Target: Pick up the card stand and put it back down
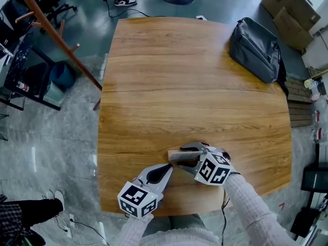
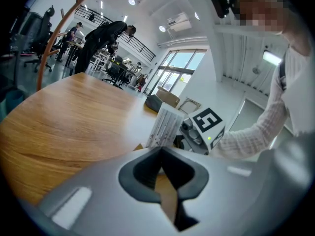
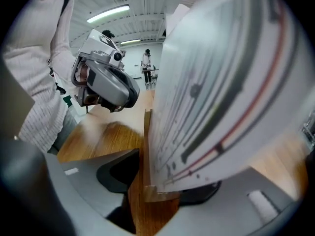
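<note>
**Stand gripped at its wooden base, near the tabletop's near edge**

The stand (image 1: 177, 156) is found close to the near edge of the tabletop (image 1: 195, 86), about midway along it. It is a short wooden bar with a printed card (image 3: 231, 82) slotted upright in it.

It is judged to be light and stiff in the base. The card is thin, bendable and probably loose in its slot, so it is poorly suited to being gripped. The base is the place to be taken hold of, low down and across its thickness, so that the card is neither creased nor pulled out.

The right gripper (image 1: 185, 157) is applied in just this way. Its fingers (image 3: 118, 173) are closed narrowly on the base from the bar's right end, one on each long side. Whether the base is clear of the wood cannot be told.

The left gripper (image 1: 168, 169) is held just beside the stand, on its near-left side. Its fingers (image 2: 142, 173) are brought together at the tips and nothing is held.

The long axis of the stand is laid parallel to the near edge. The card's printed face is turned toward that edge, and its top edge is pointed upward.
</note>
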### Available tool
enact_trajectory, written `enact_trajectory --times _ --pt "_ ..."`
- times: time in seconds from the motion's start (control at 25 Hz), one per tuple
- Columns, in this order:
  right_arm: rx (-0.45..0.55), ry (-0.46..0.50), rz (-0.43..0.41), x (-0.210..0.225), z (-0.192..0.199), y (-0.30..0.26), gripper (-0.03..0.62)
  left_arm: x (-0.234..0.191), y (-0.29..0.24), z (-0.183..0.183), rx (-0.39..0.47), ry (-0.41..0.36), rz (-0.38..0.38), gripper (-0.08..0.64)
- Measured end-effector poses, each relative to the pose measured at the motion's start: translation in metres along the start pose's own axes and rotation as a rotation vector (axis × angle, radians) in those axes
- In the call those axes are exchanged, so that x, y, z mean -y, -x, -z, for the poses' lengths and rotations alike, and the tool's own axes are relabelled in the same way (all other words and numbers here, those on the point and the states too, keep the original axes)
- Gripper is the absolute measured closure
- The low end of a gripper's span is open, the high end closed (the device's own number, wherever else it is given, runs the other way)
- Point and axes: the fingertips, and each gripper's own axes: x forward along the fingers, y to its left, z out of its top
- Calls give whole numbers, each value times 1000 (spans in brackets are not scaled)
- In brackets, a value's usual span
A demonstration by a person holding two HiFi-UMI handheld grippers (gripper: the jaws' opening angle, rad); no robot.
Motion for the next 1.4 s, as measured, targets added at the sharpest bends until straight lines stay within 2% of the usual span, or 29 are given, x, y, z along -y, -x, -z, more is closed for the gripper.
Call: enact_trajectory --times 0.12,0.32,0.44,0.76,0.96,1.24,1.4 --pt "8 -28 29 2 -1 0 385 2 0 0 -4 -3 5 554" --pt "0 -50 38 0 -1 0 397 2 2 2 -8 -4 0 554" --pt "20 -108 41 -1 -1 0 402 3 3 3 -10 -4 1 554" --pt "82 -147 48 -1 -15 14 405 5 7 -6 -3 -16 3 553" --pt "135 -152 91 1 -36 37 405 11 12 -16 9 -47 1 553" --pt "217 -187 198 2 -72 88 405 27 26 -41 44 -89 13 552" --pt "237 -174 259 0 -89 116 405 39 40 -59 67 -128 22 552"
